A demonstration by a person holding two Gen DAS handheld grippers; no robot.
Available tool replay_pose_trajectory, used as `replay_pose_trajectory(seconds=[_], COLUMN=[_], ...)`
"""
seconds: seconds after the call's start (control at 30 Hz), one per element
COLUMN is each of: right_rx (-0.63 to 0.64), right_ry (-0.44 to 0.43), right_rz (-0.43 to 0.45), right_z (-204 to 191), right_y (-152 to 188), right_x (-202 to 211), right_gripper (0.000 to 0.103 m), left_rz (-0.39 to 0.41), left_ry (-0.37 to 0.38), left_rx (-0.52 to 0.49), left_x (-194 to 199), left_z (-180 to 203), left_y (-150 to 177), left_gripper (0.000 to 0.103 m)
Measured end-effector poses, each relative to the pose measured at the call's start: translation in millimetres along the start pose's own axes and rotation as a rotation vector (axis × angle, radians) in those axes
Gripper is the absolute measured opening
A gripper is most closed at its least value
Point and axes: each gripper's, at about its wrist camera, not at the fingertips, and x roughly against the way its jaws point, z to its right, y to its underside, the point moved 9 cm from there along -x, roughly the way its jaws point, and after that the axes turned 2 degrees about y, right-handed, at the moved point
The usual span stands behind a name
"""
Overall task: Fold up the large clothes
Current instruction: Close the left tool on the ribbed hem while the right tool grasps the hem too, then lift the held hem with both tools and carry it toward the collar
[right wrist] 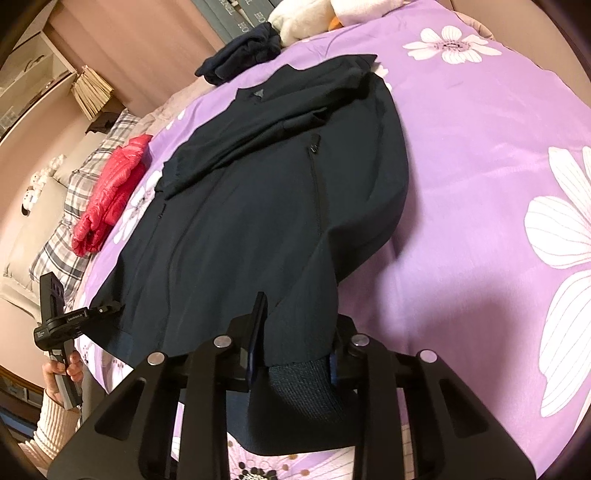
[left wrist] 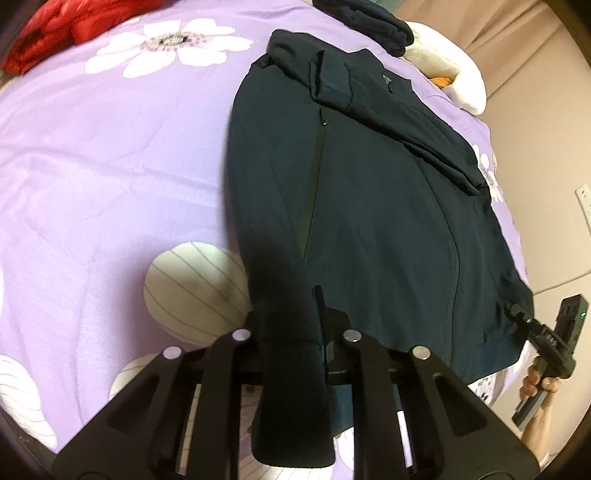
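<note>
A dark navy zip jacket (left wrist: 369,206) lies front-up on the purple flowered bedsheet (left wrist: 92,155), with one sleeve (left wrist: 399,122) folded across its chest. My left gripper (left wrist: 288,321) is shut on the jacket's near hem corner, and the cloth hangs down between its fingers. In the right wrist view the same jacket (right wrist: 251,221) stretches away from me, and my right gripper (right wrist: 301,325) is shut on the other hem corner at the ribbed band. Each view also shows the opposite gripper at the hem: the right gripper (left wrist: 513,308) and the left gripper (right wrist: 110,308), both held by a person's hands.
A red puffy garment (right wrist: 110,192) lies left of the jacket by a plaid pillow (right wrist: 70,221). A dark folded garment (right wrist: 243,55) and a white plush item (right wrist: 306,18) sit at the far end. The bed edge runs beside the right gripper.
</note>
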Motion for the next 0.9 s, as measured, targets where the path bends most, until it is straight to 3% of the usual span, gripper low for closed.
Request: replay_pose_trajectory(seconds=[0.17, 0.9], right_rx=[0.001, -0.001], right_ry=[-0.029, -0.148], right_rz=[0.023, 0.095], right_z=[-6, -19], right_y=[-6, -17], right_x=[3, 24], right_gripper=[0.024, 0.013], left_rz=[0.03, 0.102], left_ry=[-0.036, -0.011], left_rx=[-0.056, -0.144], left_x=[8, 34], left_z=[14, 59], left_y=[-5, -6], left_gripper=[0.013, 0.01])
